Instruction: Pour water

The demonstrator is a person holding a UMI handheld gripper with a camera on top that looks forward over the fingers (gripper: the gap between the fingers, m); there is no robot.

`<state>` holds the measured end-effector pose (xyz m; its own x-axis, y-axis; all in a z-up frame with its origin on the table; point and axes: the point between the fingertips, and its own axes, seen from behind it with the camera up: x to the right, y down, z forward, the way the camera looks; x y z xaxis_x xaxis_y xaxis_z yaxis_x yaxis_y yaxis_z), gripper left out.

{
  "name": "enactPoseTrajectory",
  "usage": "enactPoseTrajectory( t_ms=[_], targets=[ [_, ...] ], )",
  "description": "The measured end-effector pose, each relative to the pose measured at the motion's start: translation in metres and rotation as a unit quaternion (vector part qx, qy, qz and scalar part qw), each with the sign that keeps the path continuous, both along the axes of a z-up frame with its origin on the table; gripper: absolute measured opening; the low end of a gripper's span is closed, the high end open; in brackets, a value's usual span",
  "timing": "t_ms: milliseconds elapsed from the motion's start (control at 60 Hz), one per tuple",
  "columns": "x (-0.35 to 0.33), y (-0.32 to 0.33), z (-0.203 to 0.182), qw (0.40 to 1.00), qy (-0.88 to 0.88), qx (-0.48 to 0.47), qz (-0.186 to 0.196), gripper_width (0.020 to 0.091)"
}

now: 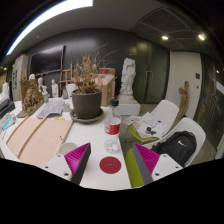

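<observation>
We see a long light table (50,140) running away from us, and on it the biggest thing is a dark pot with dried branches (87,98), standing well beyond the fingers and a little to their left. Behind it a white statue (128,75) rises on a plinth. White chairs (165,118) line the table's right side, and a black bag (180,147) sits on the nearest one.

Our gripper (111,163) is released: the magenta pads (77,157) stand apart with nothing between them but a red round coaster (110,165) lying flat on the table.

The thing we judge to matter for pouring is the red-and-white cup (113,124), upright, straight ahead of the fingers and just beyond the coaster. A small clear glass (111,145), hard to make out, seems to stand between cup and coaster, so it lies directly in our line of approach. We would go forward on the centre line, minding that glass. What holds the water we cannot tell. The pot is far enough aside not to hinder us.
</observation>
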<state>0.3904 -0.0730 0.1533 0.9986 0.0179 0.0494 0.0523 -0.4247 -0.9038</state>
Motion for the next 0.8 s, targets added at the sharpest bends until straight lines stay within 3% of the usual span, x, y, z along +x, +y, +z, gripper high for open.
enactPoseTrajectory(
  t_ms=[333, 550, 650, 800],
  targets=[
    [0.001, 0.145, -0.075, 0.998, 0.032, -0.010, 0.044, 0.0843],
    [-0.010, 0.183, -0.099, 0.997, 0.045, -0.004, 0.055, 0.0540],
    [-0.012, 0.191, -0.098, 0.998, 0.047, 0.005, 0.049, 0.0495],
    [-0.008, 0.195, -0.098, 0.998, 0.043, 0.015, 0.041, 0.0359]
  ],
)
